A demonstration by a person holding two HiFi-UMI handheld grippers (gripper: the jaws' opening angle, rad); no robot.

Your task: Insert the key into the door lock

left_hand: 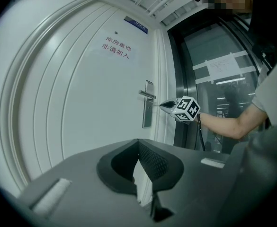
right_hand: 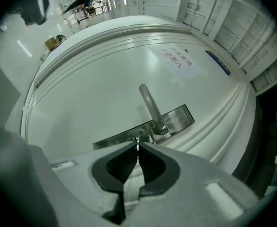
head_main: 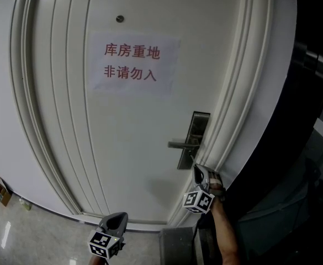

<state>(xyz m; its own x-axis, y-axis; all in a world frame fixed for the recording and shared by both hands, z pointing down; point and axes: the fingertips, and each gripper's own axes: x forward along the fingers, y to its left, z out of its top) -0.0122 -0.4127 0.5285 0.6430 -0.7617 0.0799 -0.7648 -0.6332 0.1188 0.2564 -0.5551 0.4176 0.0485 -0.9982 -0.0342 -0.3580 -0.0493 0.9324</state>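
Note:
The white door (head_main: 95, 148) carries a steel lock plate (head_main: 197, 123) with a lever handle (head_main: 180, 144). My right gripper (head_main: 195, 167) is shut on a thin metal key (right_hand: 137, 141). The key's tip points at the lock plate (right_hand: 129, 137) just below the handle (right_hand: 150, 105). In the left gripper view the key (left_hand: 155, 105) sticks out of the right gripper (left_hand: 163, 104) toward the plate (left_hand: 147, 110); whether it touches I cannot tell. My left gripper (head_main: 117, 218) hangs low and back from the door, its jaws (left_hand: 138, 142) closed at the tips with nothing in them.
A paper sign (head_main: 132, 62) with red characters is taped to the door under a peephole (head_main: 120, 19). Ribbed frame moulding (head_main: 227, 120) runs just right of the lock. A dark glass panel (left_hand: 214, 79) stands beyond it. A cardboard box (head_main: 1, 192) lies on the floor at far left.

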